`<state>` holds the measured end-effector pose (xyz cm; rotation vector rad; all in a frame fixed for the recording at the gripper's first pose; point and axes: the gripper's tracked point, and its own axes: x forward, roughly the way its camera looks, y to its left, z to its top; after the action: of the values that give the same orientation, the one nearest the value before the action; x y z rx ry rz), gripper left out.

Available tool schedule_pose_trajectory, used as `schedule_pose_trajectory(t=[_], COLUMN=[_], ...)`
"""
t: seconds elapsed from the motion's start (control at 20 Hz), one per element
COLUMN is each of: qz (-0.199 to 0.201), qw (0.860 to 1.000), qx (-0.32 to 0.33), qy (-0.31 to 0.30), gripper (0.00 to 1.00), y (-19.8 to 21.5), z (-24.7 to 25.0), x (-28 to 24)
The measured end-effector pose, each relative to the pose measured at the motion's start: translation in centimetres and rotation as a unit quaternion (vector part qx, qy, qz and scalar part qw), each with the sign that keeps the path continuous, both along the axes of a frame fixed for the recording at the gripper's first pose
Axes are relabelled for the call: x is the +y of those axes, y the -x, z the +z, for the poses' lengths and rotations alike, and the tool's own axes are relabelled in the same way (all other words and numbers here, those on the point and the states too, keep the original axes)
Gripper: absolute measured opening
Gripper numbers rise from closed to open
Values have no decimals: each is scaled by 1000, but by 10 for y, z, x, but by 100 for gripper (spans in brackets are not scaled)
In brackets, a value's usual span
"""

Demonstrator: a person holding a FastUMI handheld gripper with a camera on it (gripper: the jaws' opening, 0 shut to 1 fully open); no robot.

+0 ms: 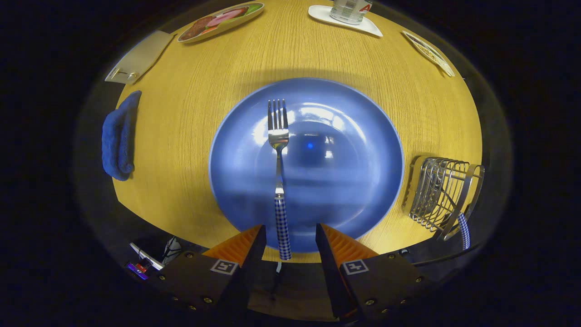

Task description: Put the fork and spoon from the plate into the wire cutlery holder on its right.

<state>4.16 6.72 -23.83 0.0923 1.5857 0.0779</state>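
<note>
A fork [278, 177] with a blue-and-white checked handle lies on the blue plate [354, 181], tines pointing away from me. Its handle end reaches over the plate's near rim into the gap between my fingers. My gripper [290, 238] is open, its fingers standing either side of the handle without touching it. To the right of the plate stands the wire cutlery holder [442, 195]. A checked handle [463, 231] of another utensil sticks out of its near side.
The round wooden table [181, 136] holds a folded blue cloth [119, 136] at the left edge, a grey flat item [138, 58] and a picture plate [221, 20] at the far left, and a coaster with a glass [347, 13] beyond the plate.
</note>
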Motion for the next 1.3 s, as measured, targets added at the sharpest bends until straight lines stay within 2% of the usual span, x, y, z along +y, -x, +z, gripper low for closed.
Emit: schedule_pose_trajectory(t=[0.1,0.15,0.25,0.5,0.55,1.0,1.3], qz=[3,2,4,13,6,25,62], qw=[1000,1000,1000,1000,1000,1000,998], qx=[-7,-3,2,6,-2,4,18], qy=[-6,-5,-6,-3,3,5,22], gripper=[69,15,19,18,3,3,3], y=[5,-1,1,5,4,7,20], z=[-16,-10,-8,-12,-13,-5,14], x=[5,6,7,7,5,-6,-26])
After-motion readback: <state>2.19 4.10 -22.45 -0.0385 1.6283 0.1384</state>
